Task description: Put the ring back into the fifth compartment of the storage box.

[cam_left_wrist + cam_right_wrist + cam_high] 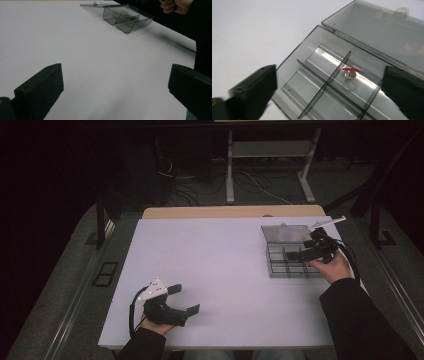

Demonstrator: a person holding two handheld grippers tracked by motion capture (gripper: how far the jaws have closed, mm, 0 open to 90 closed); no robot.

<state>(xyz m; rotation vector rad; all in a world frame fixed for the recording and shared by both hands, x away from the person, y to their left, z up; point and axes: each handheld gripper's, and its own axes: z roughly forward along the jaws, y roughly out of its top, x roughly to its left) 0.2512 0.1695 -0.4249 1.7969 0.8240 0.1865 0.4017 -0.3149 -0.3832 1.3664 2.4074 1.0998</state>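
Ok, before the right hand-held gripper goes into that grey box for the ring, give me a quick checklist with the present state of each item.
1. Lid of the compartment box open and laid back flat: ok.
2. Ring with the red top visible in a compartment beside the divider: ok.
3. Right hand-held gripper jaws open, ring between them in its own view: ok.
4. Right hand-held gripper over the box, holding nothing: ok.
5. Left hand-held gripper open, on the near left of the white table, far from the box: ok.
6. Whether the ring lies loose or is wedged against the divider: cannot tell.
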